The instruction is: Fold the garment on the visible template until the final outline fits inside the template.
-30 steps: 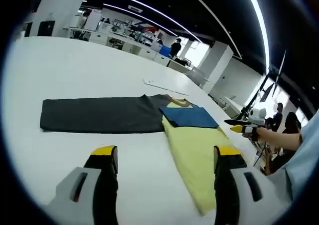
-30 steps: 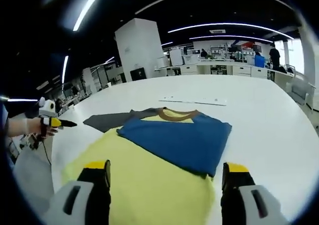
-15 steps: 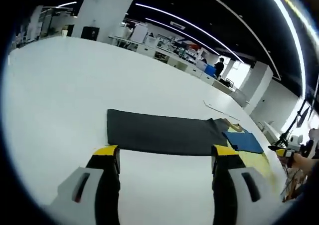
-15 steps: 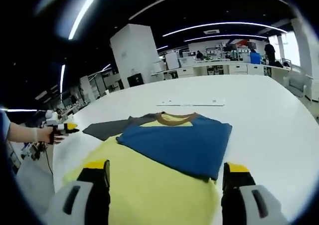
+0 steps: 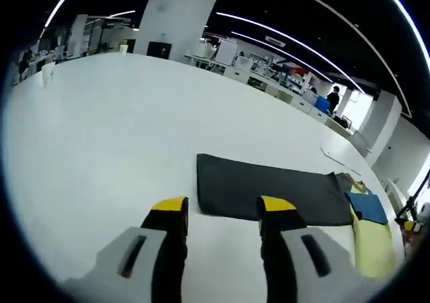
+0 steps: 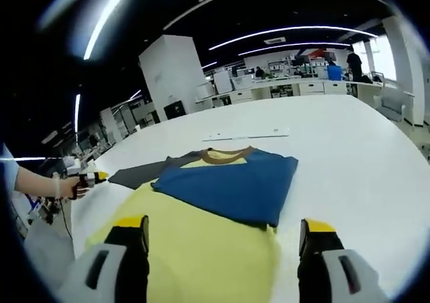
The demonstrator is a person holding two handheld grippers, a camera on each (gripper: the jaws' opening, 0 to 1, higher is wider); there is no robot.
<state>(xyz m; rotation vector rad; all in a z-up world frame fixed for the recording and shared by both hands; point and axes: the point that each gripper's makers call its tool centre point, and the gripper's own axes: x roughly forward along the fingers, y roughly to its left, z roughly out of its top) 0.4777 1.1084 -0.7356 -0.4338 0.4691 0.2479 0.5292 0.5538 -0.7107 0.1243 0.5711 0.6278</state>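
White table [image 5: 101, 135] beneath dark grey template [image 5: 269, 194], yellow garment [image 6: 201, 249] topped by blue fold, left gripper [image 5: 222, 215] narrowly parted, right gripper [image 6: 222, 232] spread wide, nothing held.

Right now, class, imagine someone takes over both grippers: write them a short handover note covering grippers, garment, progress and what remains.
Left gripper: open, holding nothing, above the white table, aimed at the end of the flat dark grey cloth panel.
Right gripper: open, holding nothing, over the yellow body of the T-shirt.
Garment: lies flat on the table; a blue part is folded across the yellow, below the brown collar. The grey panel runs out sideways from the collar area.
Done: one fold, apparently.
Left: fold in the rest; nothing gripped yet.
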